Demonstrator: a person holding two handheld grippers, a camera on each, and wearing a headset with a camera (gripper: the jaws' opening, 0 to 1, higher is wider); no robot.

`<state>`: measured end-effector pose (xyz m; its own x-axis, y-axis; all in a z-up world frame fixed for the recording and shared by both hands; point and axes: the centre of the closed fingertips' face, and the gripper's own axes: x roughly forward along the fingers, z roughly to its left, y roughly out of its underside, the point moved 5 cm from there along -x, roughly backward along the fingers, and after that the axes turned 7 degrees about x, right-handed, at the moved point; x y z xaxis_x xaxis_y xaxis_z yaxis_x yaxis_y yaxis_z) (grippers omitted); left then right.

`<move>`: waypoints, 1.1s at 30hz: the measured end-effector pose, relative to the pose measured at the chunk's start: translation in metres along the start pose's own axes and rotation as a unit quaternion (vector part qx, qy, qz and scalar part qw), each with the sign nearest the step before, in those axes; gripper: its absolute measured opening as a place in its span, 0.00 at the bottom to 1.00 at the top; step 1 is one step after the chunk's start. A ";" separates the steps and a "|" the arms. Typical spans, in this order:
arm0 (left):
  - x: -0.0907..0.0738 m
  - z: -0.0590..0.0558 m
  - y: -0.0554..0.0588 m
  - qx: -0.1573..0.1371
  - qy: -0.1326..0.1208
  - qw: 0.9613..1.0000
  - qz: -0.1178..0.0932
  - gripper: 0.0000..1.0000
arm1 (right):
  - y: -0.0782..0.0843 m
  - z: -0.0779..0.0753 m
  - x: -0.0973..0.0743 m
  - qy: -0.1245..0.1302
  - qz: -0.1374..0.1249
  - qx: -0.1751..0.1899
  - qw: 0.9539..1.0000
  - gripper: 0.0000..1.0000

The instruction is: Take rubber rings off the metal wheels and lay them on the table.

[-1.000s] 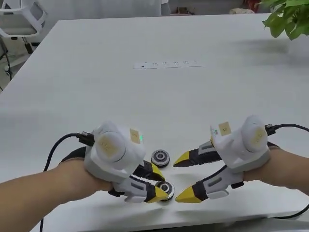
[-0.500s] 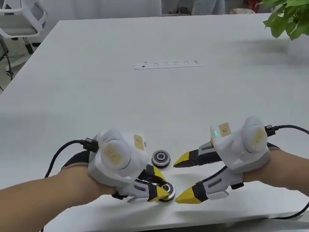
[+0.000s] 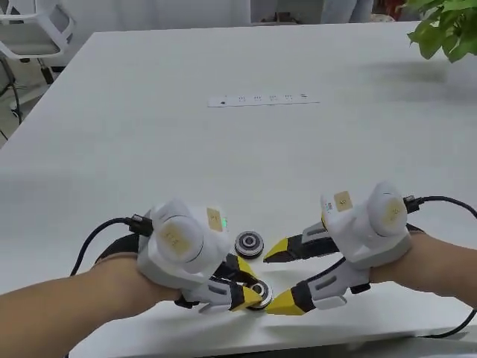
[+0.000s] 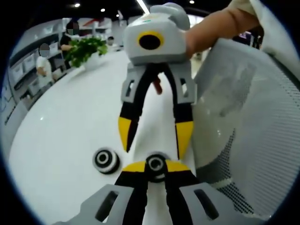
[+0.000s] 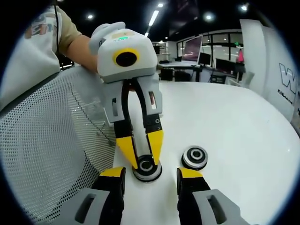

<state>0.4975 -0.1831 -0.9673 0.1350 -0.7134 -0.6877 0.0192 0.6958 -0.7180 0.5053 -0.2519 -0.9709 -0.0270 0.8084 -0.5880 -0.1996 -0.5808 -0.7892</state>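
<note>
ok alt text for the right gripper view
The left tongs are shut on a rubber-ringed metal wheel on the white table. The right tongs stand open, facing it, and a second wheel lies beside.

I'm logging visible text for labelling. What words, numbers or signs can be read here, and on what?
"W": big letter on a white wall panel, cut off by the view's edge.
Print on the person's shirt: blurred, unreadable.
Marks on the strip on the table: too small to read.
Sticker on the right gripper: too small to read.
</note>
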 end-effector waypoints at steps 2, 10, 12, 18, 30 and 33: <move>0.000 0.000 0.000 0.001 -0.001 1.000 0.001 0.13 | 0.001 0.000 0.002 -0.002 0.001 0.001 1.000 0.41; 0.000 0.000 0.000 0.002 -0.003 1.000 0.001 0.13 | 0.003 0.004 0.011 -0.010 0.011 -0.005 1.000 0.35; 0.000 0.000 0.000 0.002 -0.003 1.000 0.001 0.13 | 0.003 0.003 0.012 -0.010 0.010 -0.001 1.000 0.35; 0.000 0.000 0.000 0.001 -0.004 1.000 -0.001 0.13 | 0.006 0.003 0.016 -0.011 0.013 -0.004 1.000 0.33; -0.001 0.000 0.000 0.002 -0.007 1.000 -0.002 0.13 | 0.008 0.003 0.013 -0.010 0.011 -0.006 1.000 0.26; -0.001 0.000 0.000 0.002 -0.008 1.000 -0.002 0.13 | 0.009 0.003 0.012 -0.009 0.013 -0.007 1.000 0.26</move>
<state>0.4974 -0.1823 -0.9671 0.1507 -0.7145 -0.6833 0.0239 0.6936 -0.7200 0.5007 -0.2472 -0.9846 -0.0499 0.7942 -0.6056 -0.1852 -0.6032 -0.7758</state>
